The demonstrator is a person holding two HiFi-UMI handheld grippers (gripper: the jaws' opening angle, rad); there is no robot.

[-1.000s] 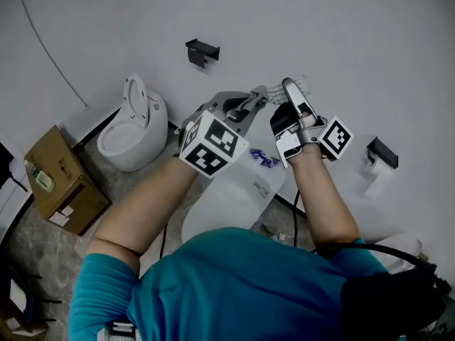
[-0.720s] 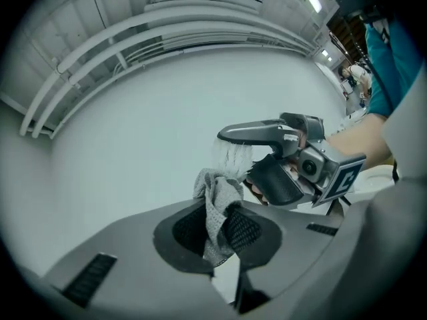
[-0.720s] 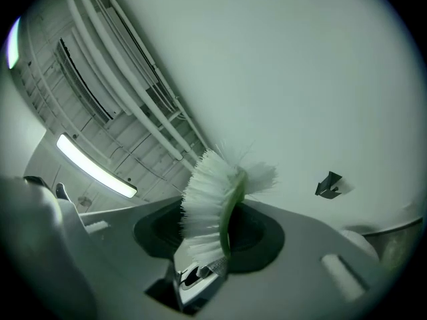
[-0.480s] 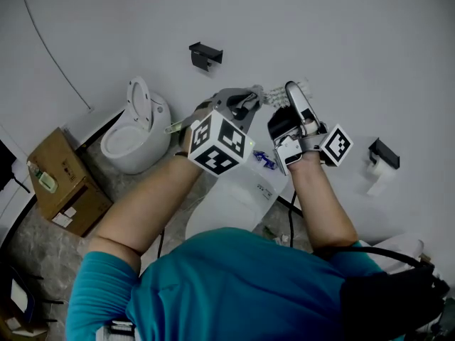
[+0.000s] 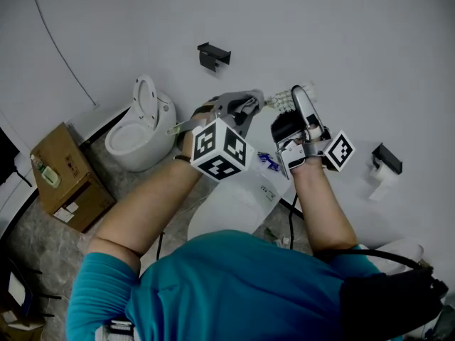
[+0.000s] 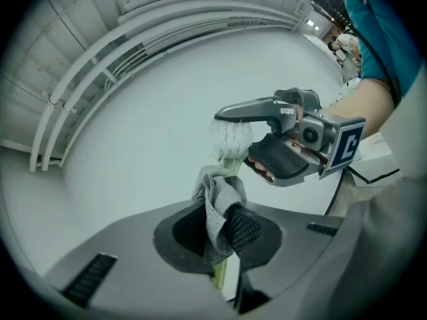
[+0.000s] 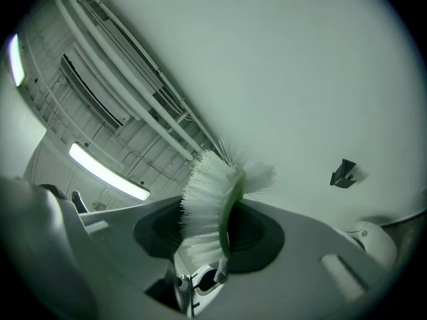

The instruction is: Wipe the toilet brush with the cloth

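A toilet brush with white bristles (image 7: 205, 199) on a green spine is held up in front of the wall. My right gripper (image 7: 210, 237) is shut on the brush's head; in the head view it (image 5: 298, 96) points upward beside the bristles (image 5: 281, 103). My left gripper (image 6: 219, 235) is shut on a grey cloth (image 6: 220, 195) that wraps the green handle just below the bristles (image 6: 230, 135). In the head view the left gripper (image 5: 249, 105) sits left of the brush head, and the handle's end (image 5: 179, 126) sticks out past it.
A white toilet (image 5: 135, 137) stands at the left by a cardboard box (image 5: 64, 180). A second white toilet's lid (image 5: 231, 201) lies below my hands. A black bracket (image 5: 213, 54) and a paper holder (image 5: 387, 158) are fixed to the wall.
The left gripper has rolled a little around the handle with the cloth, turning its marker cube. The right gripper with the brush has edged slightly upward. Both grips are unchanged.
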